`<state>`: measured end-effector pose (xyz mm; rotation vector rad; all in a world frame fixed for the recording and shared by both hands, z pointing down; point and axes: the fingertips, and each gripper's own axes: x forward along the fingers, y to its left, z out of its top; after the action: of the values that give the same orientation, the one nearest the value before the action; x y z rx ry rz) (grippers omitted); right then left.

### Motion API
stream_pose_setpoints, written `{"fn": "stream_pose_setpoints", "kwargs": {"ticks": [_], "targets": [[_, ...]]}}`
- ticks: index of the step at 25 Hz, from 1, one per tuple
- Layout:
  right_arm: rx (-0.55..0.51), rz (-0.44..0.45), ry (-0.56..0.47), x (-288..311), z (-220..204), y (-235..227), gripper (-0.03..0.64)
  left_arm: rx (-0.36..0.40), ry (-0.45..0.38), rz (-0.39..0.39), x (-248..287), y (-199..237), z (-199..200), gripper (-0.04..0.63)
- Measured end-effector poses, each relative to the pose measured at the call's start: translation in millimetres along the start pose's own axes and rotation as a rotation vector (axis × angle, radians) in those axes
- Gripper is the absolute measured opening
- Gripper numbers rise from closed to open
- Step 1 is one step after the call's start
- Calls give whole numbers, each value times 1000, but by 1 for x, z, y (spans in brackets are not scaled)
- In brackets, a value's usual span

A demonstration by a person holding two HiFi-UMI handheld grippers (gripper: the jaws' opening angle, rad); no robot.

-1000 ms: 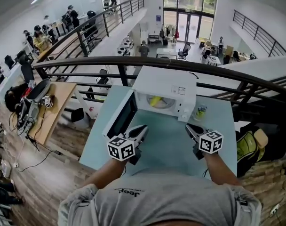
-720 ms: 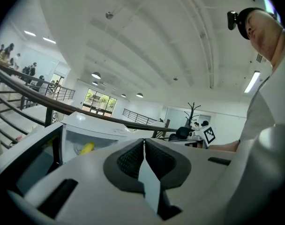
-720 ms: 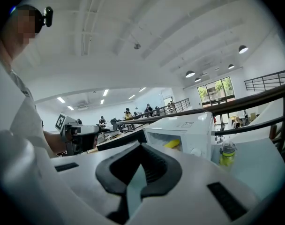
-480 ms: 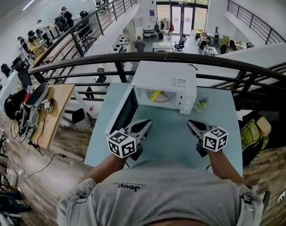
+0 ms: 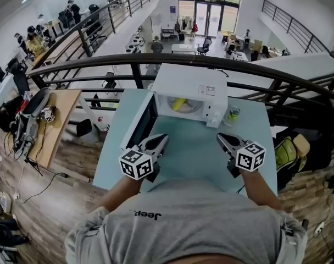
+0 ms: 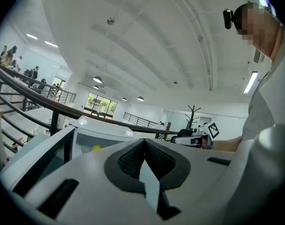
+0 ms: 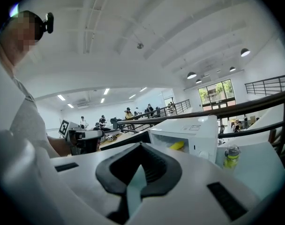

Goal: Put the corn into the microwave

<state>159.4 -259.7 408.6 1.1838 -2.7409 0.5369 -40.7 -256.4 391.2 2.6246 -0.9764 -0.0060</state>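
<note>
Pale blue table (image 5: 194, 158) by the balcony railing is carrying the microwave (image 5: 191, 87), its door (image 5: 142, 126) standing wide open and the corn (image 5: 179, 103) already lying inside, while the left gripper (image 5: 160, 140) and right gripper (image 5: 222, 139) are hovering over the table's near part, each with jaws pressed together on nothing. Swinging that door shut with a hard push is likely risking the microwave sliding into the bottle (image 5: 231, 114) just beside it. Compared with a second ago, corn and door are sitting unchanged, and both grippers are staying empty.

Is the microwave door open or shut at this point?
Open. The door stands swung out to the left of the microwave, and the corn shows inside.
</note>
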Motion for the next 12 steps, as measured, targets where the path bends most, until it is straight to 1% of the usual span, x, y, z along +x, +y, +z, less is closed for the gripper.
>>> {"fn": "stream_pose_setpoints", "kwargs": {"ticks": [6,12], "targets": [[-7,-3,14,-2,-1,0,17,10,-18,-3,-2,-3,2,18],[-2,-3,6,-1,-2,-3,17,30,-6,2,-3,-5,-1,18]]}}
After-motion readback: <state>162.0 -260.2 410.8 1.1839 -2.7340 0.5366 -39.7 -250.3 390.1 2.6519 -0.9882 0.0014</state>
